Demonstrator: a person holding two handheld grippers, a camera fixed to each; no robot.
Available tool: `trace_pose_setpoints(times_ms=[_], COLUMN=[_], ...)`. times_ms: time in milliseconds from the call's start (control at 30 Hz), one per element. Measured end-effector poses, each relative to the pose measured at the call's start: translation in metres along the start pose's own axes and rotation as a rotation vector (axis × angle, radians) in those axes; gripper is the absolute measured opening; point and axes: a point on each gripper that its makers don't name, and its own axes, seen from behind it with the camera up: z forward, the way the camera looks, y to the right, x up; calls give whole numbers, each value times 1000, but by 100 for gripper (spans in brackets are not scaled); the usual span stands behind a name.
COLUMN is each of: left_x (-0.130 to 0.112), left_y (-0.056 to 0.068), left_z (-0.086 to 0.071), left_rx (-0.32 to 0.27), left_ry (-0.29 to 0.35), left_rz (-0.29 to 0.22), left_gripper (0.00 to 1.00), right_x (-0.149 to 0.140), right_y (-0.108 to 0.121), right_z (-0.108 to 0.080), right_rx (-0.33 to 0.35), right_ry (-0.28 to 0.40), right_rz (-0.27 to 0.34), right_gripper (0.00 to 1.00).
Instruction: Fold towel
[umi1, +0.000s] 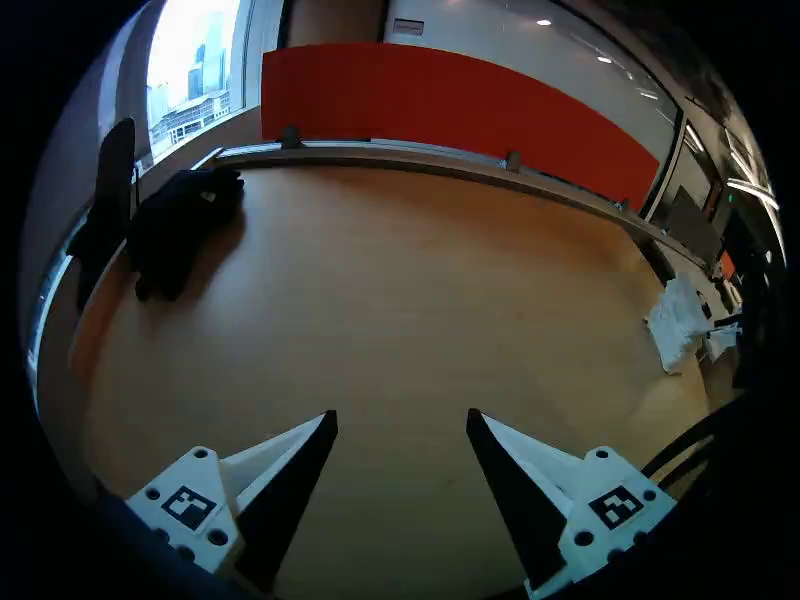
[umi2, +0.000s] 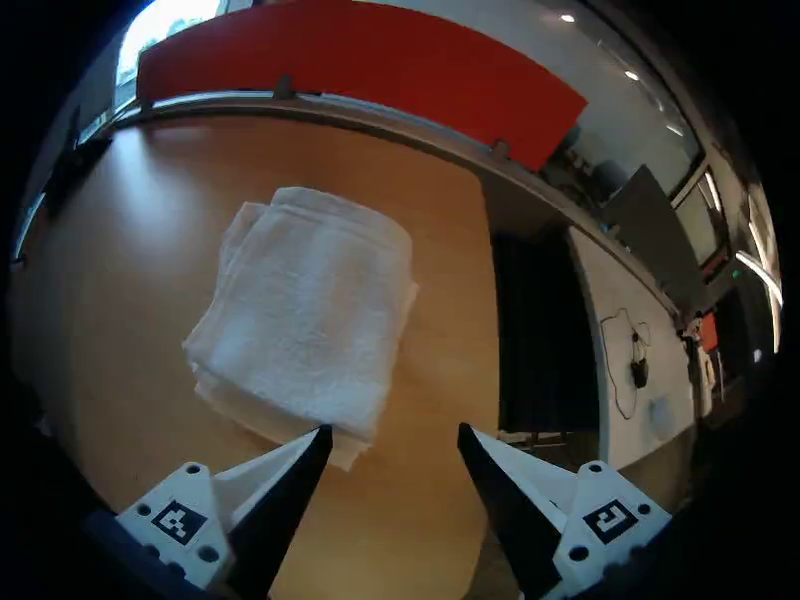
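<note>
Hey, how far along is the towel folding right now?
Done: the white towel lies folded into a layered stack on the wooden table. In hand: nothing; the right gripper is open at the towel's near edge, and the left gripper is open over bare wood. Left: probably little, perhaps straightening the slightly uneven edges.

No legible text, no labels, no numbers

The towel (umi2: 310, 310) has its near edge hidden behind the right claw (umi2: 392, 435).
</note>
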Motion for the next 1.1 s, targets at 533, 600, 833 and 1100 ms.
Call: trace_pose_setpoints(times_ms=[533,600,833,1100], left_x=[1,2,5,10], left_y=[-7,-8,-11,-14], left_z=[-4,-4,-7,-11], left_rx=[-2,-2,-2,-1], left_ry=[11,13,27,46], left_rz=[-7,-7,-8,-9], left_gripper=[96,96,96,96], right_x=[28,36,61,86], right_y=[-23,-30,-54,-76], right_z=[-21,-25,-31,-41], right_rx=[36,48,78,99], right_ry=[85,109,180,261], right_rz=[58,72,121,182], right_gripper=[97,97,97,97])
